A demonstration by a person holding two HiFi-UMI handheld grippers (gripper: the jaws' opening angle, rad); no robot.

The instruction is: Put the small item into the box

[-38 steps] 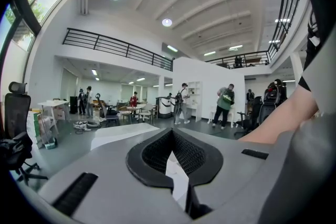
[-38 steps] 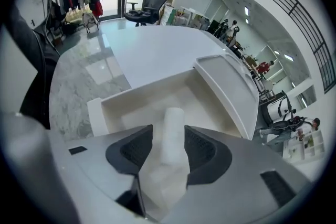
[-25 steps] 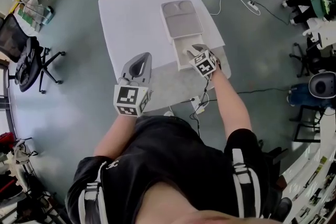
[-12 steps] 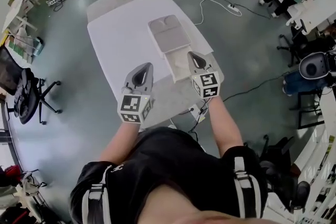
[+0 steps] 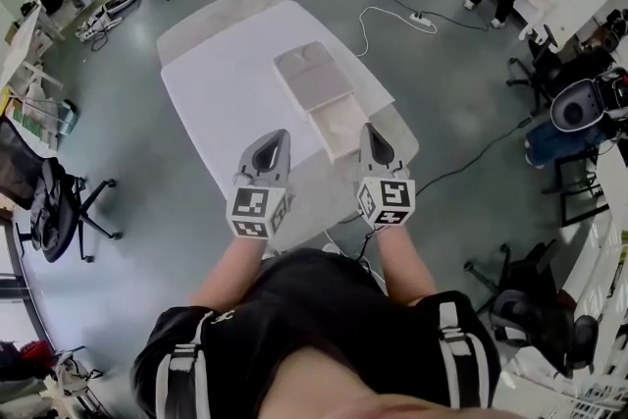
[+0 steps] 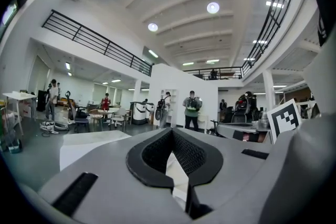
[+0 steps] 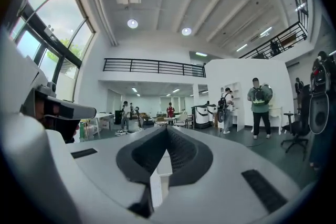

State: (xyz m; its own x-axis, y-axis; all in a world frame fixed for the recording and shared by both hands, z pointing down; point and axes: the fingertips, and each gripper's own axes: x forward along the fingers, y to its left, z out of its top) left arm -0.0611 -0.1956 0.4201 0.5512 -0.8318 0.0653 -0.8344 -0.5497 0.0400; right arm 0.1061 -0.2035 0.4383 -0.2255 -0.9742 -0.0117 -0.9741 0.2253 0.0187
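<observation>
The pale box point(image 5: 338, 130) lies open on the white table point(image 5: 226, 83), with its grey lid point(image 5: 312, 77) flipped back behind it. No small item shows anywhere, and the inside of the box is too small to read. My right gripper point(image 5: 368, 129) hovers at the box's near right corner, jaws shut on nothing. My left gripper point(image 5: 277, 136) hangs over the table's near edge, left of the box, also shut and empty. In the left gripper view point(image 6: 171, 131) and the right gripper view point(image 7: 167, 128) the tips meet, pointing level across the hall.
The table's beige underlay shows at its near edge point(image 5: 324, 191) and far edge. A white cable with a power strip point(image 5: 417, 17) runs over the floor on the right. An office chair point(image 5: 49, 211) stands at the left. People stand near the far desks.
My right gripper has come back from over the open box toward me, and its jaws have closed with nothing in them. The left gripper has kept its place.
</observation>
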